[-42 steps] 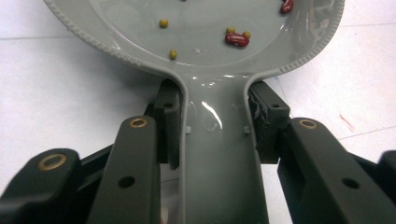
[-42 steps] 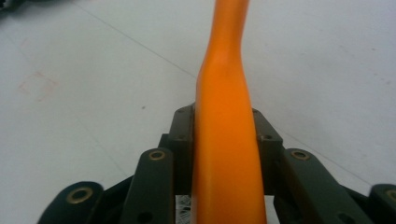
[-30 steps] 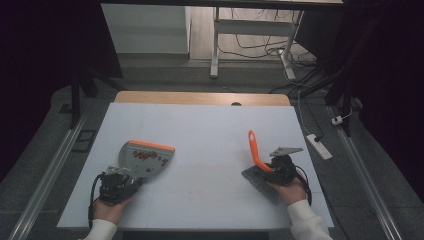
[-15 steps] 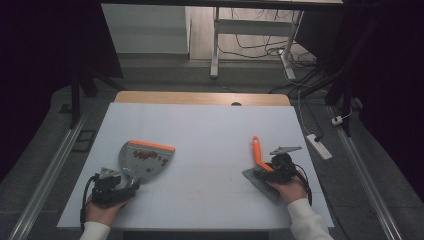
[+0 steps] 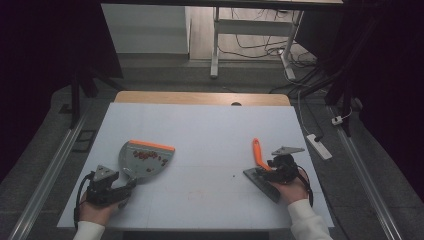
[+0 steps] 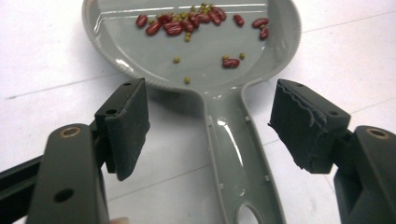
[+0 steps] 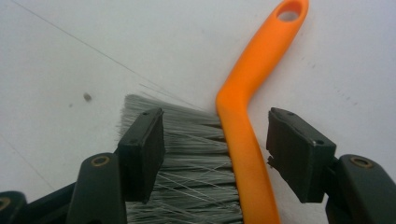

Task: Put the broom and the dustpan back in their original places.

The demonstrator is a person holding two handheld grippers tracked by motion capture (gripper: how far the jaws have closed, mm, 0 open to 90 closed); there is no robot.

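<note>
Between the left gripper's (image 6: pixel 212 128) parted jaws lies the grey dustpan (image 6: pixel 201 51) handle, untouched, so draw straight back without nudging its beans (image 6: pixel 187 23). Likewise the right gripper's (image 7: pixel 217 156) jaws, just opened, flank the brush (image 7: pixel 250 116), apparently resting free on the table (image 5: pixel 210 125).

One dustpan, one brush, two tools on one desk.
One grey dustpan (image 5: pixel 142 159) and one orange-handled brush (image 5: pixel 260 167) are counted on the single desk (image 5: pixel 210 125). Two tools are seen, a left tool (image 5: pixel 131 184) and a right tool (image 5: pixel 260 173). In the dustpan, roughly fifteen red beans (image 6: pixel 177 25) and several small green ones (image 6: pixel 187 80) are counted.
</note>
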